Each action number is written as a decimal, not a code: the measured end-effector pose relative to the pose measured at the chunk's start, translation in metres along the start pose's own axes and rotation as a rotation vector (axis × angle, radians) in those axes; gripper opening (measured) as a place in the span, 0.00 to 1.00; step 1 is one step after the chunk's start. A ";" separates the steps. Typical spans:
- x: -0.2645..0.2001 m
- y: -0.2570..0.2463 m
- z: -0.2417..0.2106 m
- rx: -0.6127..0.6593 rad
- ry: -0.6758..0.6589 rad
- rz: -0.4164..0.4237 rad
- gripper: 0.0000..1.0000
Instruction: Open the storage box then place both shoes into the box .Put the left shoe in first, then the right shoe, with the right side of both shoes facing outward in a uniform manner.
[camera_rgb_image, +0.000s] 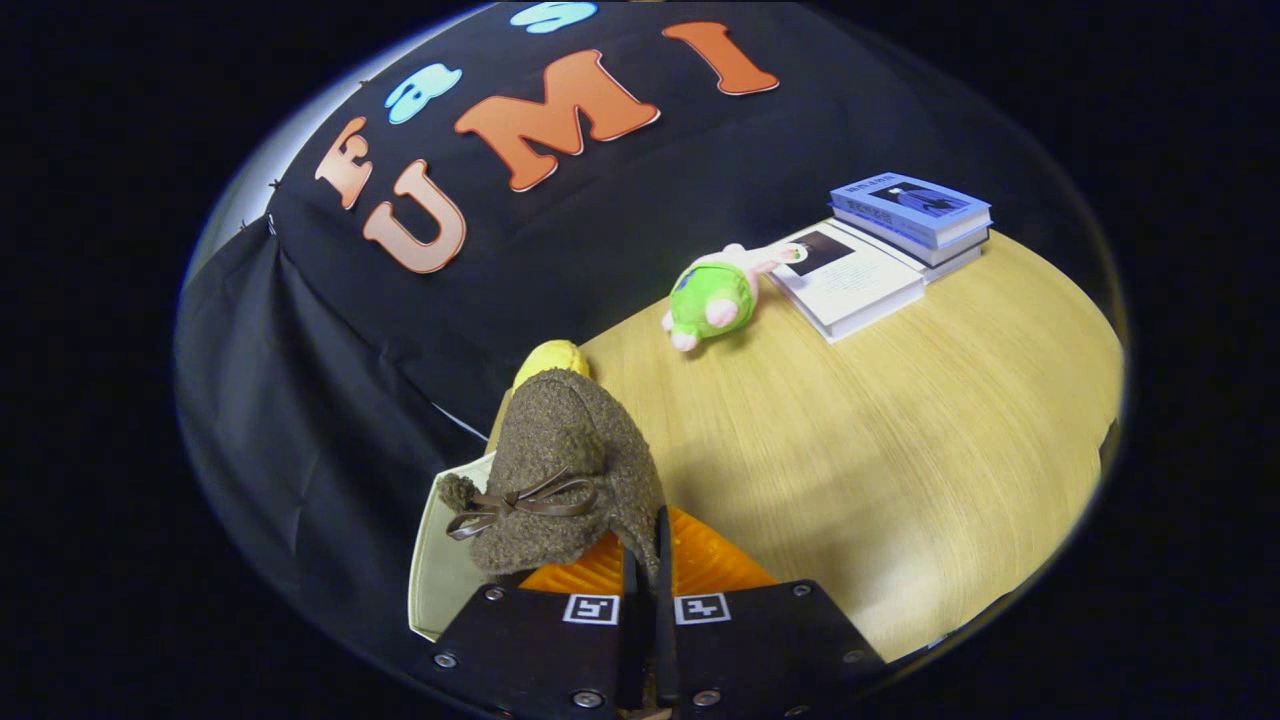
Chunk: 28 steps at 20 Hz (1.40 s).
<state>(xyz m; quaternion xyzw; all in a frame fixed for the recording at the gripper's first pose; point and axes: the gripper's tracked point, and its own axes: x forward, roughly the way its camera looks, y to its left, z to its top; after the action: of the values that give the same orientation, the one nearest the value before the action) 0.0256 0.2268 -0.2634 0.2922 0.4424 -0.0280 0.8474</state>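
A brown fuzzy shoe (560, 470) with a thin brown bow and pompoms hangs just ahead of my fingers, its toe pointing away from me. An orange ribbed surface (715, 565) of the shoe shows beneath the fuzzy upper. My gripper (648, 600) is shut on the shoe: both fingers stand almost together, pinching the edge of the upper. A cream-white panel (440, 560), seemingly part of the storage box, lies under the shoe on its left side. Whether this is the left or right shoe I cannot tell.
Past the shoe's toe, a yellow object (550, 358) peeks out. On the wooden table (900, 440) lie a green and pink plush toy (712, 298), an open white book (850, 278) and a stack of blue books (912, 215) at the far side.
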 end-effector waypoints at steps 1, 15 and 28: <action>0.000 0.014 0.001 -0.010 -0.003 0.014 0.06; 0.034 0.129 -0.027 -0.057 0.048 0.104 0.06; 0.036 0.111 -0.059 -0.090 0.060 0.006 0.39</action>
<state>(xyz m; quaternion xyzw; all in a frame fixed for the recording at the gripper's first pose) 0.0383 0.3574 -0.2646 0.2559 0.4674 0.0029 0.8462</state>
